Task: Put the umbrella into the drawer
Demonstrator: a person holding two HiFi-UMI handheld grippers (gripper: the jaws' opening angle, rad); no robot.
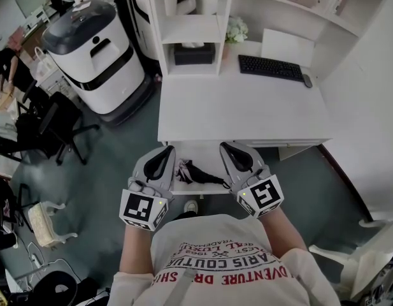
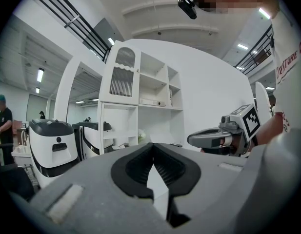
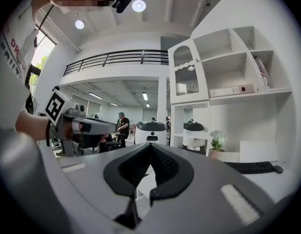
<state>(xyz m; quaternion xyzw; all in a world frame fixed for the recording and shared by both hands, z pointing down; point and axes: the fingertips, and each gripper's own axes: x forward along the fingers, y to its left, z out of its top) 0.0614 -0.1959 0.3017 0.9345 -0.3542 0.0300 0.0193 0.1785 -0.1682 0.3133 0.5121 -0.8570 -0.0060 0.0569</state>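
A black folded umbrella (image 1: 197, 173) lies in the pulled-out white drawer (image 1: 190, 188) under the desk, in the head view. My left gripper (image 1: 167, 150) hovers over the drawer's left side, shut and empty, its tips meeting (image 2: 151, 145). My right gripper (image 1: 227, 146) hovers over the drawer's right side, also shut with nothing held (image 3: 151, 145). The umbrella rests between the two grippers and below them; neither touches it. Both grippers point level towards the desk. Each gripper view shows the other gripper beside it: the right gripper (image 2: 191, 140) and the left gripper (image 3: 113, 126).
The white desk (image 1: 241, 107) carries a black keyboard (image 1: 271, 67), a black tissue box (image 1: 194, 53) in a shelf unit and a small flower pot (image 1: 235, 29). A large white and black machine (image 1: 94, 53) and a black chair (image 1: 59, 129) stand to the left.
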